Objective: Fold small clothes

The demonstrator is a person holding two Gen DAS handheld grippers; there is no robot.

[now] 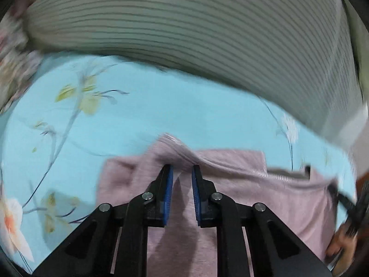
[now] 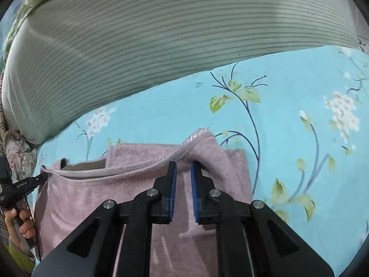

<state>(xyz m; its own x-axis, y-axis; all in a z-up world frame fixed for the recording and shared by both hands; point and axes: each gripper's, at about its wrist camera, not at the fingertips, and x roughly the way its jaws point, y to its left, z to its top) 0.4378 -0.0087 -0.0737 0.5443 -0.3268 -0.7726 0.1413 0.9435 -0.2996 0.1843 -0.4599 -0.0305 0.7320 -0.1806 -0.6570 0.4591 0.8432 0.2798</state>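
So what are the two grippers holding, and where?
Both pinch the pink cloth along its raised hemmed edge: left gripper toward one end, right gripper toward the other.

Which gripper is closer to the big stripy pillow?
Neither clearly. The left gripper and right gripper each pinch the pink cloth's far edge, both about equally short of the pillow.

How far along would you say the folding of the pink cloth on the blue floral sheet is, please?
Partly done: the pink terry cloth already lies doubled on the blue floral bedsheet, a lower layer showing beyond its raised edge. In hand: the left gripper and right gripper each pinch that hemmed far edge, lifting it. Left: carrying this fold over and laying it flat.
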